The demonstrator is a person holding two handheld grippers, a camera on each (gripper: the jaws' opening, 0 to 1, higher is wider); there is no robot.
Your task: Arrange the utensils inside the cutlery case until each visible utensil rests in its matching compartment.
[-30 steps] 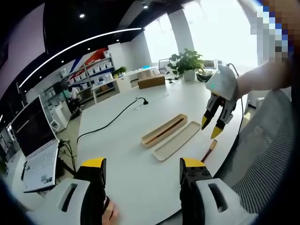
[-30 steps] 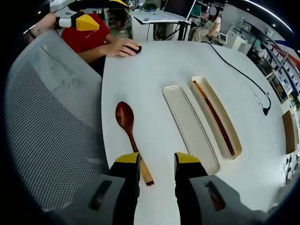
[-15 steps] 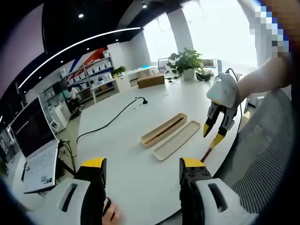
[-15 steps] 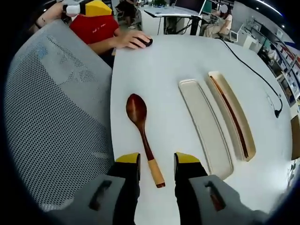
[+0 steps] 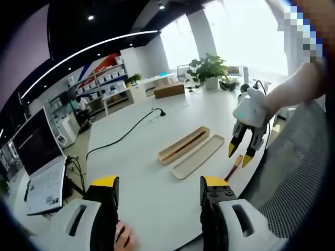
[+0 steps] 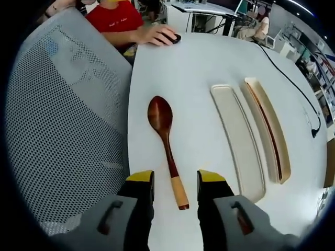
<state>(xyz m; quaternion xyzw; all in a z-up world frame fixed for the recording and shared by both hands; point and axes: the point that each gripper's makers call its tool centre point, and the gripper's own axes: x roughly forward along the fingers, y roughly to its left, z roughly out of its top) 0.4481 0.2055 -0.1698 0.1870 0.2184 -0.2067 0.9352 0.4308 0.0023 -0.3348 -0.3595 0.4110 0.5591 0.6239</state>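
Spoon [image 6: 166, 142]: lies flat on the white surface [image 6: 209, 63], bowl pointing away from your right gripper, pale handle end between its two fingers; also just visible in the left gripper view [image 5: 234, 167] under the right gripper.
Mesh chair back [image 6: 68, 120]: left of the spoon, past the surface edge.
Right gripper [image 6: 174, 180]: your fingers [image 6: 140, 180] stand apart, one each side of the handle tip, gripping nothing; can't tell if they touch it. Seen from the left gripper view [image 5: 240, 154] it hangs above the spoon, yellow tips spread.
Case tray, empty [image 6: 241, 141]: long pale tray just right of the spoon, lying parallel to it.
Case tray with chopsticks [image 6: 269, 133]: next tray over, touching or just beside the empty one; dark chopsticks [image 6: 268, 128] lie lengthwise in it.
Left gripper [image 5: 159, 191]: your fingers [image 5: 104, 183] wide apart, nothing held, well short of the trays [image 5: 193, 149].
Person's hand [image 6: 154, 35]: rests on a mouse at the far edge.
Cable [image 5: 123, 136]: black, runs across the surface beyond the trays.
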